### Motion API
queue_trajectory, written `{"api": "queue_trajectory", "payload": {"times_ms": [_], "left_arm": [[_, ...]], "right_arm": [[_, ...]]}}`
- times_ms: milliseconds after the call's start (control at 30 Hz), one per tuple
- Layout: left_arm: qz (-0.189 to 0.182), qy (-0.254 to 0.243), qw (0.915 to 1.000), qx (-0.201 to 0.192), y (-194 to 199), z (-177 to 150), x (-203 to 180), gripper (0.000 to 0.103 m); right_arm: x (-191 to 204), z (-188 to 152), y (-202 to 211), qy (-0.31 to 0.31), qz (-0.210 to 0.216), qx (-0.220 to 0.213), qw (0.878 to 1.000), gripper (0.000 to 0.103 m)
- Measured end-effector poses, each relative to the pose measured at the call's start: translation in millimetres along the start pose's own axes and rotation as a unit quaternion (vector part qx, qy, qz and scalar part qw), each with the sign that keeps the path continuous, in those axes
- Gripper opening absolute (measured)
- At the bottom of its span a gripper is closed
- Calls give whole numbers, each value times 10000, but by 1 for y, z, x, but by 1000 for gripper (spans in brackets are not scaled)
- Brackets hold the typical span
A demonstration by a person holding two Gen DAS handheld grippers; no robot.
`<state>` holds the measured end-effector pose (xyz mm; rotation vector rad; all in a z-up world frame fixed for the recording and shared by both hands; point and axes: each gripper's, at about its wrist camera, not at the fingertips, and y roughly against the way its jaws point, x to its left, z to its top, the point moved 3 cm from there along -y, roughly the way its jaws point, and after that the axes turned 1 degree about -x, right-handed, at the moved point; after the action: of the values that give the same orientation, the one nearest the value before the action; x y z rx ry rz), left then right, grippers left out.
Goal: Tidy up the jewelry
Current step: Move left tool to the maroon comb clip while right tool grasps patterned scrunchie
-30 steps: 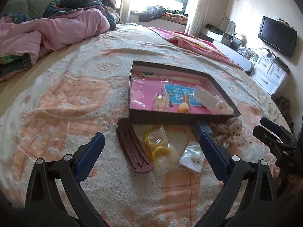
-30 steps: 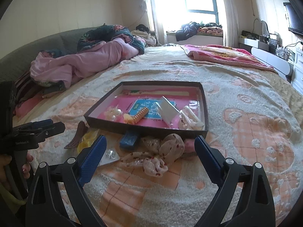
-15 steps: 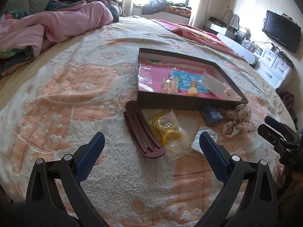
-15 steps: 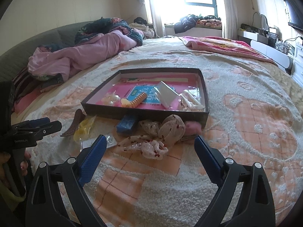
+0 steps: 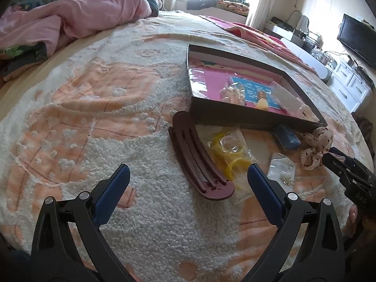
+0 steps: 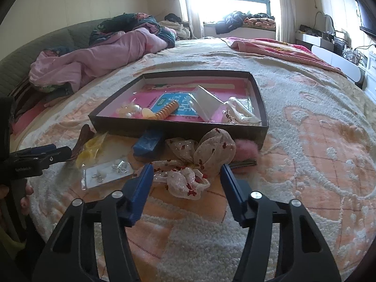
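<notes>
A dark shallow box (image 5: 256,119) (image 6: 178,129) with a pink floor lies on the bed and holds several small accessories. In front of it lie a maroon hair comb (image 5: 197,162), a bag of yellow rings (image 5: 230,155) (image 6: 92,148), an earring card (image 6: 107,171) (image 5: 283,171), a blue block (image 6: 149,142) (image 5: 286,137), a spotted fabric bow (image 6: 199,159) (image 5: 317,145) and a pink pompom clip (image 6: 246,149). My left gripper (image 5: 188,179) is open, low over the comb's near end. My right gripper (image 6: 186,176) is open, its fingers either side of the bow's near part.
The bed has a fluffy white and orange blanket (image 5: 105,122). A crumpled pink duvet (image 5: 70,16) lies at the far left. A white cabinet (image 5: 347,87) and a TV (image 5: 357,37) stand at the right past the bed edge.
Both grippers have moved forward and down toward the items. The right gripper's jaws have narrowed and now sit around the bow. The left gripper stays wide open.
</notes>
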<state>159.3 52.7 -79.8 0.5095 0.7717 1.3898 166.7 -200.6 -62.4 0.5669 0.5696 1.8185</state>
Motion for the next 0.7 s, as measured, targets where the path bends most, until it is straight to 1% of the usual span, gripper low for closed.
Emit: {"api": "queue_trajectory", "payload": {"times_ms": [67,133,167,233,300,333,400,433,500,600,700], "left_arm": [[-2,25,10000,30,-3,1,1,91],[75,-13,9999,90,-6,-1,1,88],[126,-22,9998,122,-7,-1,3,83],[157,2,9997,192,-9,-3,6,82],[194,13,9996,207,-9,-3,9,74],[194,1,9996,217,-9,-3,9,72],[198,-47,9995,234,-9,-2,8,65],[196,-93,9994,253,-10,-3,6,63],[160,-156,9994,282,-13,-2,4,55],[145,-208,9991,327,-18,1,0,50],[132,-224,9989,392,-23,1,-2,49]], "right_arm": [[1,-1,-3,20,-6,26,10000,49],[3,-2,-5,72,15,60,10000,44],[4,-3,-6,105,12,71,9999,42],[5,-4,-7,134,10,101,9999,39],[6,-5,-8,137,20,123,9998,34],[6,-5,-9,148,19,129,9998,33],[7,-5,-10,162,33,138,9998,27],[7,-5,-10,164,38,139,9998,25],[8,-5,-10,188,53,124,9997,17],[10,-3,-6,247,75,49,9997,11],[11,-1,-1,260,141,-33,9996,9]]}}
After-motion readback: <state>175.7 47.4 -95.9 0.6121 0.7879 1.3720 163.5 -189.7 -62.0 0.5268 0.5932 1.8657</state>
